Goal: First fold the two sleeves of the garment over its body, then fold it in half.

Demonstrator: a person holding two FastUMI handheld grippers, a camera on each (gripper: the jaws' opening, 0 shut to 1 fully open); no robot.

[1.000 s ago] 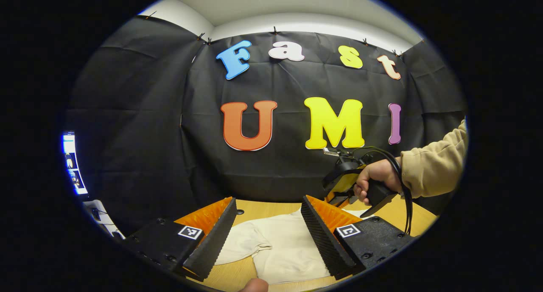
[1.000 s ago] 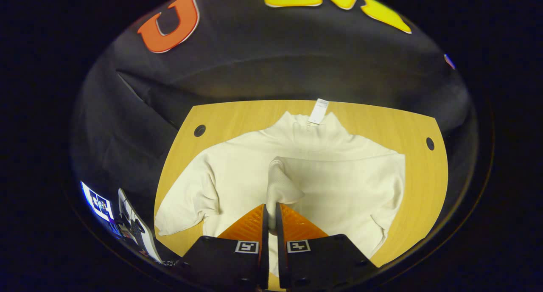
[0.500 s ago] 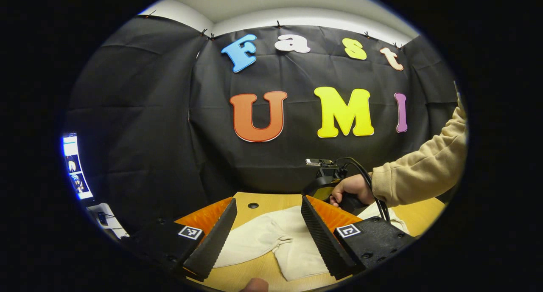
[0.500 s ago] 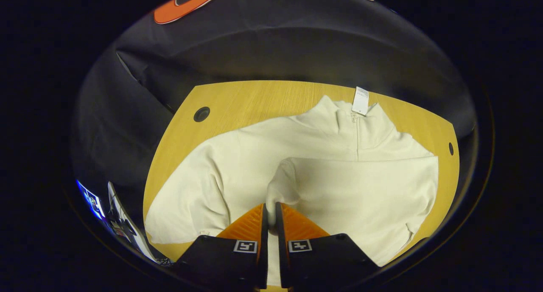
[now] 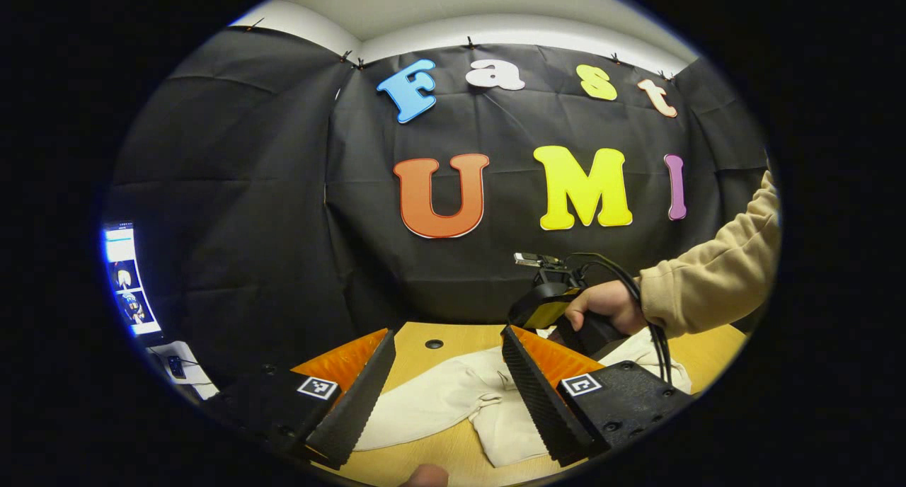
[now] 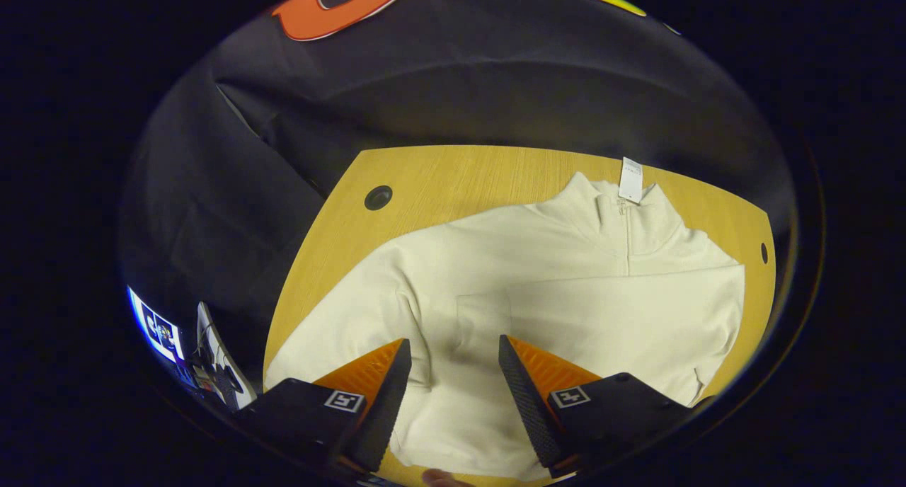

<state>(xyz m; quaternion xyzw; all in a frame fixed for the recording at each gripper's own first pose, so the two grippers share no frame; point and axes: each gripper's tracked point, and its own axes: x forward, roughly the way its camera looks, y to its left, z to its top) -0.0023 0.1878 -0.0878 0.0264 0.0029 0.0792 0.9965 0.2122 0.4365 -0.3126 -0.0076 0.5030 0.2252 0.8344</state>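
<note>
Between the left gripper (image 5: 442, 388) fingers, which are standing wide apart and holding nothing, we are looking straight at the unfolded sleeve (image 5: 425, 402) of the cream garment (image 6: 559, 289). The sleeve is lying flat on the wooden surface (image 6: 453, 175), just ahead of and below the gripper. Its long axis is running out from the shoulder toward the surface's left edge, cuff end nearest our left side.

The right gripper (image 6: 449, 395) is also standing open and empty, hovering over the garment's body. Right under it, the other sleeve (image 6: 601, 310) is lying folded across the chest, its cuff (image 6: 481, 317) sitting flat just past the gripper tips. In the left gripper view we are seeing that same right gripper (image 5: 566, 313) farther off, held by a hand (image 5: 601, 306) in a tan cuffed top, over the garment's middle.

The collar and its tag (image 6: 630, 179) are pointing toward the booth wall, hem toward us.

Our read: one sleeve done, one left. The left gripper is clearly the nearer one to the open sleeve. The next move is likely calling for it to drop onto the cuff end and carry it rightward across the body, over the sleeve already lying there. Risk we are flagging: dragging the body fabric along with it.
</note>
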